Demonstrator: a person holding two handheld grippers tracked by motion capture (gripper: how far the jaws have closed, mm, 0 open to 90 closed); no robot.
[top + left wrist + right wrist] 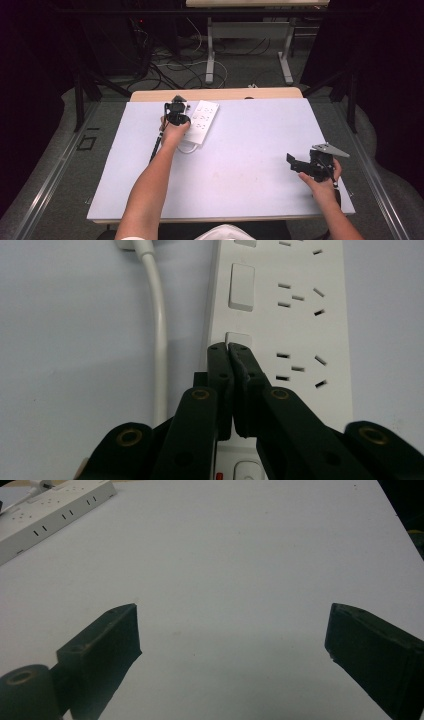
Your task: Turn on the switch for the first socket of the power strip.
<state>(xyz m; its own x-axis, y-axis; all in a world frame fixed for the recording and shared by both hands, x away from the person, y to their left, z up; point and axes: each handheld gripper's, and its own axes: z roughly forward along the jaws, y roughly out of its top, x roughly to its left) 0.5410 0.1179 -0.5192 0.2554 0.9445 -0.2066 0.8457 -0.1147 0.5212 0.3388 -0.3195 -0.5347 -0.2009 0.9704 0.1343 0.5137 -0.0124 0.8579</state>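
My left arm reaches toward twelve o'clock, and my left gripper (229, 347) points down over the power strip (300, 325), jaws pressed together with their tips on one of its white switches (239, 337). The cord (159, 340) runs just beside, at nine o'clock. My right gripper (300, 164) rests near the table (250, 150) edge at four o'clock, jaws wide apart, well apart from the strip.

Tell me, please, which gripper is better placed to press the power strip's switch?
Left. The left gripper, jaws shut, has its tips at a switch on the power strip. The right gripper is open, far across the table.
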